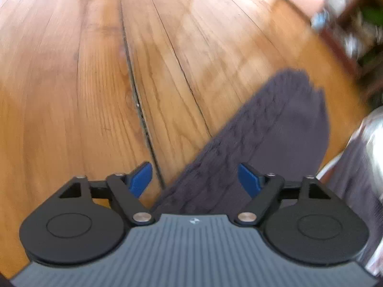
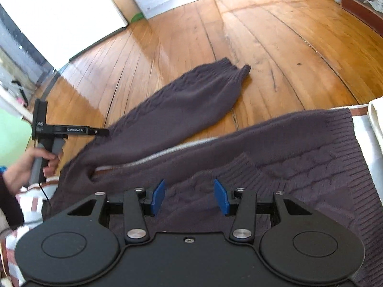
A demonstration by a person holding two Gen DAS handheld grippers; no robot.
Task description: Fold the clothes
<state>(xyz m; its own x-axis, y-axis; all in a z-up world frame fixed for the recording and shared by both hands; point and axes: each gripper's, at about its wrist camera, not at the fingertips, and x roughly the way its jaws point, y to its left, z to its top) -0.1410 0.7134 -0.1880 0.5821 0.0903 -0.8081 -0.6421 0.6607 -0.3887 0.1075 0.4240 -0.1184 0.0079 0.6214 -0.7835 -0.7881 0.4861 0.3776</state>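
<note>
I have the dark knitted cardigan (image 2: 263, 157) spread with its body on a pale cloth-covered surface (image 2: 363, 129) at the right, and one sleeve (image 2: 191, 95) trailing out over the wooden floor (image 2: 275, 35). My left tool (image 1: 195, 179) hangs over that sleeve near the shoulder, blue pads (image 1: 141, 179) spread wide with nothing pinched between them. My right tool (image 2: 189, 197) hovers above the cable-knit front, jaws part open and gripping nothing. I judge the step in hand to be the sleeve fold, not yet begun. Next I need the left tool to pinch the sleeve and carry it across onto the body, while the right steadies the front so it doesn't slide
</note>
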